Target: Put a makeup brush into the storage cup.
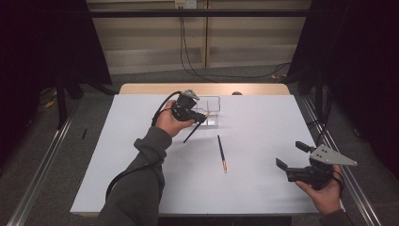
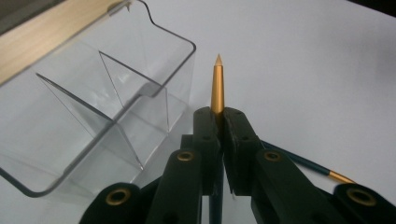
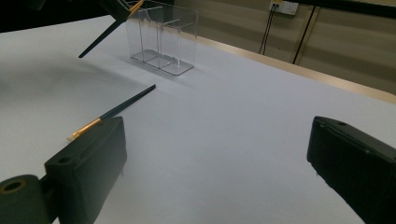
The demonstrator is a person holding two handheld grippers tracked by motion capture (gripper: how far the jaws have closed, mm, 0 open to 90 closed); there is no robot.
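The left gripper (image 2: pixel 218 122) is clamped on a pen (image 2: pixel 218 88) near its gold tip, just beside the clear holder (image 2: pixel 154 88) by the table's (image 1: pixel 263 122) far edge. A second pen (image 1: pixel 221 153) lies mid-table, well apart from the right gripper (image 1: pixel 292 159), whose jaws stand wide apart and empty. Light, stiff and probably slick, each pen is best pinched across its dark barrel near the middle.

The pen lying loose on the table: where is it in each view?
High view: pen at table centre, gold end toward the person.
Left gripper view: lower right, behind the jaws.
Right gripper view: left, above the left jaw.
Shared landmark: clear organizer.
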